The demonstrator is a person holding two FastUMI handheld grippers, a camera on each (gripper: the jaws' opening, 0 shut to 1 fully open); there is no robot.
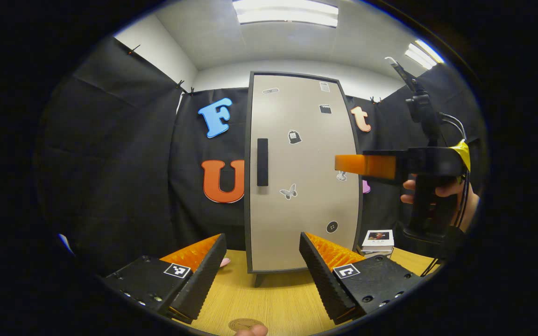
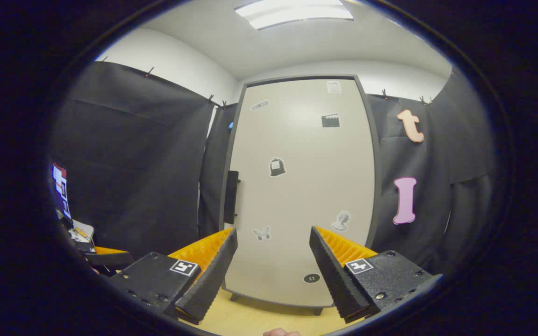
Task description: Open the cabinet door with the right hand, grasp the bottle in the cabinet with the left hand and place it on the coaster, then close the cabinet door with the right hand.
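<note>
A tall beige cabinet [image 1: 301, 177] in a dark frame stands on the wooden table, its door shut and hiding whatever is inside. The black handle [image 1: 262, 162] runs down the door's left edge. My left gripper [image 1: 262, 266] is open and empty, low over the table in front of the cabinet. A round brown coaster [image 1: 243, 324] lies just below it at the near edge. My right gripper [image 1: 364, 166] is held by a hand at mid-door height, right of the door. In the right gripper view the right gripper [image 2: 273, 261] is open and empty, facing the door [image 2: 301, 186], with the handle [image 2: 231, 196] to its left.
A small white box [image 1: 378, 240] sits on the table [image 1: 278, 298] right of the cabinet's foot. Black cloth walls close in behind and on both sides. Some coloured items [image 2: 63, 191] lie far left in the right gripper view. A fingertip [image 1: 252, 330] shows beside the coaster.
</note>
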